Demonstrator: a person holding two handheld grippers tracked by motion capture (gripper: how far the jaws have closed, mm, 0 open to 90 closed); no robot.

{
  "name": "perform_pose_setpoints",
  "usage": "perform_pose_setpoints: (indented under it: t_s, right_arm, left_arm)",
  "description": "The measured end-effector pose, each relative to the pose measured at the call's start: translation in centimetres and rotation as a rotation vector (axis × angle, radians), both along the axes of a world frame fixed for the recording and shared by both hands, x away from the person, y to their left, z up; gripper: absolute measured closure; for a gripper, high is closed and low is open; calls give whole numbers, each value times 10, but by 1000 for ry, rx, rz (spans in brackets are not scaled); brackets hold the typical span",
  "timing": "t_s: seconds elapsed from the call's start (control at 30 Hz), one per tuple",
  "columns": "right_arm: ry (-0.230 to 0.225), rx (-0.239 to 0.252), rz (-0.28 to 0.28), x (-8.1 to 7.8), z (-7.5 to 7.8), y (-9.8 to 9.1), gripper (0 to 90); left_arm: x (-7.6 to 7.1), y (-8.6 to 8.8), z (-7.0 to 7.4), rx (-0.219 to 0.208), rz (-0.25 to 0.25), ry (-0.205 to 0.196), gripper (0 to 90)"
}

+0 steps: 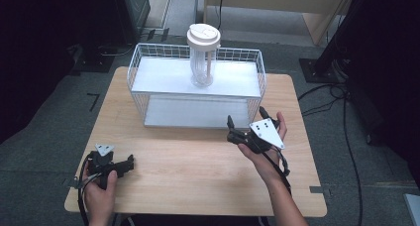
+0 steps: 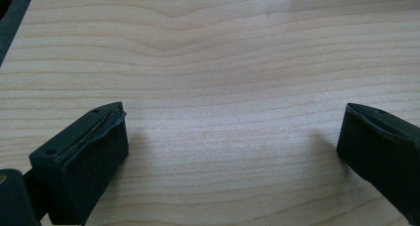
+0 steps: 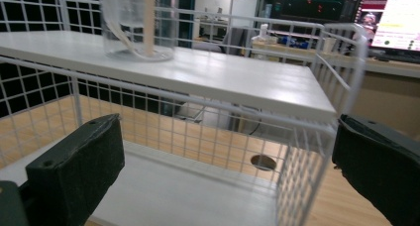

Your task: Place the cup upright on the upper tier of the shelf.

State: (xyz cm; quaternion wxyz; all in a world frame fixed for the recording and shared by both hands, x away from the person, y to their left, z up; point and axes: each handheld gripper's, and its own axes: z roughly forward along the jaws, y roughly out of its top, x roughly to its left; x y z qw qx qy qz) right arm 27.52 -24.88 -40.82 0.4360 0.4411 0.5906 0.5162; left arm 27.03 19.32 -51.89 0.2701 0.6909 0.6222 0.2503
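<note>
Currently I see a light wooden table (image 1: 198, 156) with a white wire rack (image 1: 195, 84) standing at its far half. The rack has two white shelves, one above the other, with wire mesh walls around them. On the upper shelf (image 1: 163, 77) stands a clear tumbler (image 1: 202, 55) with a white lid, upright, near the middle of the shelf and toward its back. Pale rod-like pieces sit inside the tumbler; I cannot tell what they are.

My left gripper (image 1: 130, 164) rests low on the table near the front left corner, held by the left hand (image 1: 101, 186), well apart from the rack. In the left gripper view the left gripper (image 2: 233, 137) has its jaws spread wide, with bare wood grain between them and nothing gripped.

My right gripper (image 1: 246, 121) is held by the right hand (image 1: 267, 146), palm up, just in front of the rack's right front corner, with the grey three-cornered plate (image 1: 266, 133) facing up. In the right gripper view the right gripper (image 3: 230, 156) is likewise released, jaws far apart, nothing between them. That view looks into the rack at its right end: the tumbler base (image 3: 138, 37) sits on the upper shelf at upper left, the lower shelf (image 3: 173, 196) below. Monitors (image 3: 391, 23) glow in the background.
</note>
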Motion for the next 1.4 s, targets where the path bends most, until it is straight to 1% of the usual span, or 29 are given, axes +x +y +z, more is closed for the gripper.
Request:
perform_pose_setpoints:
  t_s: [0.03, 0.07, 0.17, 0.23, 0.33, 0.47, 0.5, 0.53, 0.57, 0.6, 0.67, 0.7, 0.77, 0.8, 0.83, 0.87, 1.0, 1.03, 1.07, 1.1, 1.17, 1.3, 1.37, 1.4]
  right_arm:
    - [0, 0, 0, 0, 0, 0, 0]
    - [5, 0, -18, -3, -4, -9, 0]
    - [13, 0, -30, -6, -8, -15, 0]
    - [32, -5, -51, -11, -16, -25, 0]
    - [47, -10, -68, -17, -25, -35, 0]
    - [81, -5, -99, -26, -40, -50, 0]
    - [81, -5, -99, -26, -40, -50, 0]
    - [98, -4, -112, -30, -46, -57, 0]
    - [98, -4, -112, -30, -46, -57, 0]
    - [116, 2, -127, -34, -52, -64, 0]
    - [132, -5, -137, -37, -58, -71, 0]
    - [132, -5, -137, -37, -58, -71, 0]
    - [142, -21, -149, -40, -64, -78, 0]
    - [162, -26, -167, -43, -71, -86, 0]
    - [162, -26, -167, -43, -71, -86, 0]
    - [184, -37, -180, -47, -78, -95, 0]
    - [233, -29, -204, -54, -89, -111, 0]
    - [233, -29, -204, -54, -89, -111, 0]
    - [259, -29, -217, -56, -95, -120, 0]
    - [277, -25, -223, -58, -98, -125, 0]
    - [301, -31, -232, -61, -103, -134, 0]
    - [344, -37, -231, -68, -109, -145, 0]
    - [378, -41, -228, -71, -111, -151, 0]
    - [378, -41, -228, -71, -111, -151, 0]
  left_arm:
    - [0, 0, 0, 0, 0, 0, 0]
    - [0, 0, 0, 0, 0, 0, 0]
    - [0, 0, 0, 0, 0, 1, 0]
    - [0, 0, 0, 0, 0, 1, 0]
    - [0, 0, 0, 0, 0, 1, 0]
    - [0, 0, 0, -1, 0, 0, 0]
    - [0, 0, 0, -1, 0, 0, 0]
    - [0, 0, 0, -1, 1, -1, 0]
    - [0, 0, 0, -1, 1, 0, 0]
    - [0, 0, 0, -2, 1, -1, 0]
    - [0, 0, 0, -1, 1, -1, 0]
    - [0, 0, 0, -1, 1, -1, 0]
    - [0, 0, 0, -1, 1, -1, 0]
    - [0, 0, 0, -1, 0, 0, 0]
    - [0, 0, 0, -1, 1, -1, 0]
    - [0, 0, 0, -1, 1, -1, 0]
    - [0, 0, 0, -1, 1, -1, 0]
    - [0, 0, 0, -1, 1, -1, 0]
    - [0, 0, 0, -1, 1, -1, 0]
    - [0, 0, 0, -1, 1, -1, 0]
    - [0, 0, 0, -1, 1, -1, 0]
    - [0, 0, 0, -1, 1, -1, 0]
    - [0, 0, 0, -1, 1, -1, 0]
    - [0, 0, 0, -1, 1, -1, 0]
